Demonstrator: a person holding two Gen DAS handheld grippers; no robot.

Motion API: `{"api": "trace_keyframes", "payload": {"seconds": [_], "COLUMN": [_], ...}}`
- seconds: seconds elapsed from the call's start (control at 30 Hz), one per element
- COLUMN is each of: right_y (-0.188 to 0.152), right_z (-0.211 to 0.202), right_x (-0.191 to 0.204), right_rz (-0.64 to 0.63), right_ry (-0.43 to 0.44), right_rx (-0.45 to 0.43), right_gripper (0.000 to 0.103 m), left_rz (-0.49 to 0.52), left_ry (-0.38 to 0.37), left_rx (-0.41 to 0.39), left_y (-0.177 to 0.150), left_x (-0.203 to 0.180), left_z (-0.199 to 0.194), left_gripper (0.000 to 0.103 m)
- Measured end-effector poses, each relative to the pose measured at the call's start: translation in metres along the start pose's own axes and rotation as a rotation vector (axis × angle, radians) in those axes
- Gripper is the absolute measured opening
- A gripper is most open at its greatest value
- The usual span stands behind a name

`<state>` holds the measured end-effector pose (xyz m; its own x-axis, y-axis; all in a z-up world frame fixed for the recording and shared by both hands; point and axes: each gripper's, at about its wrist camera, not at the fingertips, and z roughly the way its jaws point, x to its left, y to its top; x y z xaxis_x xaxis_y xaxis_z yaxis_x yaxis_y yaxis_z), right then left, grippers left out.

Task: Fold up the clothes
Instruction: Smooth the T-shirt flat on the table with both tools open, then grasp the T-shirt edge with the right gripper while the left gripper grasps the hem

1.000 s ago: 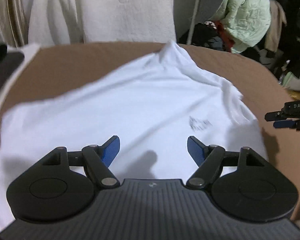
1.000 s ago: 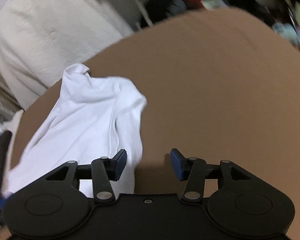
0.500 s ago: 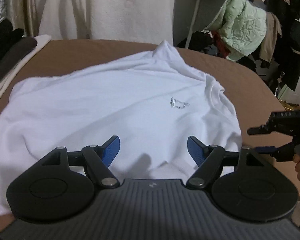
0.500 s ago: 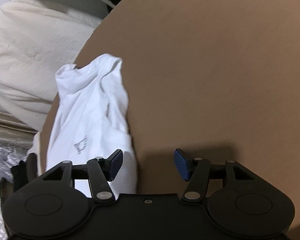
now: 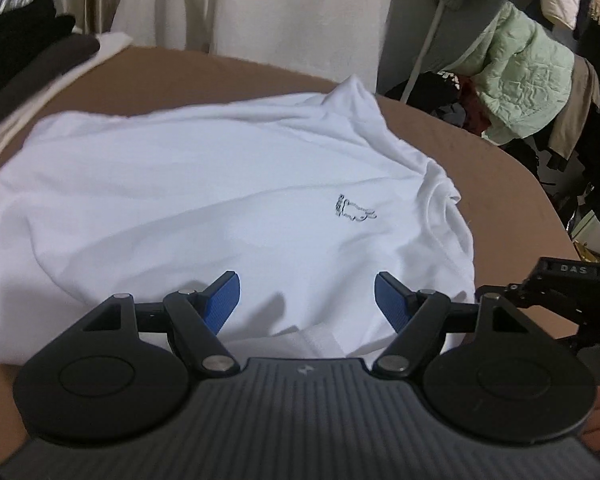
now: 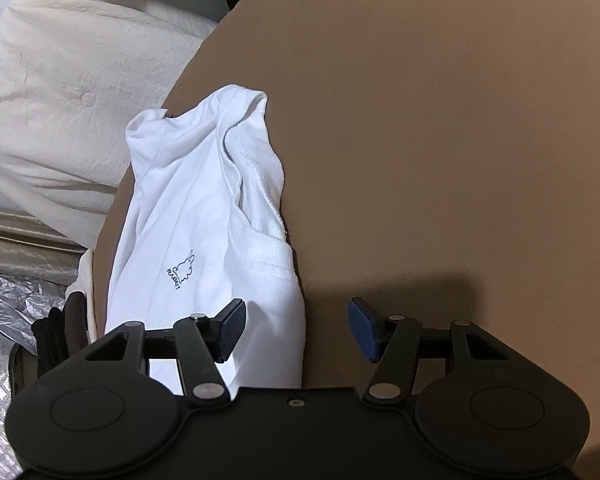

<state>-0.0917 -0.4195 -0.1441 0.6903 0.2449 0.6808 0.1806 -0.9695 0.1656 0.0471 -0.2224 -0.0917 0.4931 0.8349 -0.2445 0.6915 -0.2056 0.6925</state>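
A white T-shirt lies spread on the brown surface, filling most of the room ahead of the left gripper, whose blue pads stand wide apart above the near part of the cloth with nothing gripped between them. The shirt's far edge ends short of the surface's rim, a brown strip showing beyond it, and its small rabbit print sits ahead and slightly right of that gripper. The right gripper also has its jaws apart and holds nothing; the shirt's bunched right edge runs away from a spot just by its left pad, while ahead and to its right the brown surface is bare and wide. Left of the left gripper, folded dark clothes are stacked at the surface's edge. Past the far right edge hangs a pale green quilted jacket. No containers are visible.
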Motion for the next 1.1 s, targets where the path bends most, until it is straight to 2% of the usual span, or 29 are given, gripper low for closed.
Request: {"api": "trace_keyframes", "payload": {"seconds": [0.17,0.3,0.5,0.63,0.73,0.77,0.8,0.83,0.87,1.0,1.1], "right_y": [-0.002,-0.003,-0.006,-0.006,-0.006,-0.006,-0.006,-0.007,-0.007,-0.01,-0.015], "right_z": [-0.006,-0.004,0.013,0.024,0.03,0.032,0.035,0.038,0.041,0.03,0.002], "right_x": [0.005,0.015,0.022,0.02,0.021,0.021,0.023,0.028,0.033,0.041,0.059], "right_rz": [0.003,-0.019,-0.044,-0.061,-0.096,-0.111,-0.143,-0.201,-0.252,-0.302,-0.401], "right_ry": [0.011,0.01,-0.03,-0.065,-0.058,-0.054,-0.056,-0.07,-0.083,-0.076,-0.147], "right_rx": [-0.006,-0.01,0.026,0.046,0.03,0.023,0.01,-0.011,-0.032,-0.144,-0.279], "right_gripper": [0.062,0.063,0.064,0.064,0.064,0.061,0.054,0.021,0.013,0.009,0.009], "left_rz": [-0.019,-0.007,-0.03,-0.065,-0.059,-0.05,-0.04,-0.031,-0.021,0.025,0.045], "left_ry": [-0.019,-0.005,0.046,0.037,0.017,0.011,0.005,-0.001,-0.007,-0.059,-0.122], "left_rx": [0.037,0.062,0.045,0.027,0.024,0.025,0.025,0.026,0.027,0.014,0.012], "left_y": [-0.001,-0.006,-0.007,-0.005,-0.006,-0.007,-0.008,-0.01,-0.011,-0.018,-0.02], "left_x": [0.002,0.001,0.015,0.028,0.031,0.031,0.031,0.031,0.031,0.036,0.04], "left_z": [0.003,0.007,0.007,0.006,0.009,0.011,0.012,0.014,0.015,0.014,0.007], "left_gripper": [0.074,0.074,0.074,0.074,0.074,0.074,0.074,0.074,0.074,0.074,0.074]}}
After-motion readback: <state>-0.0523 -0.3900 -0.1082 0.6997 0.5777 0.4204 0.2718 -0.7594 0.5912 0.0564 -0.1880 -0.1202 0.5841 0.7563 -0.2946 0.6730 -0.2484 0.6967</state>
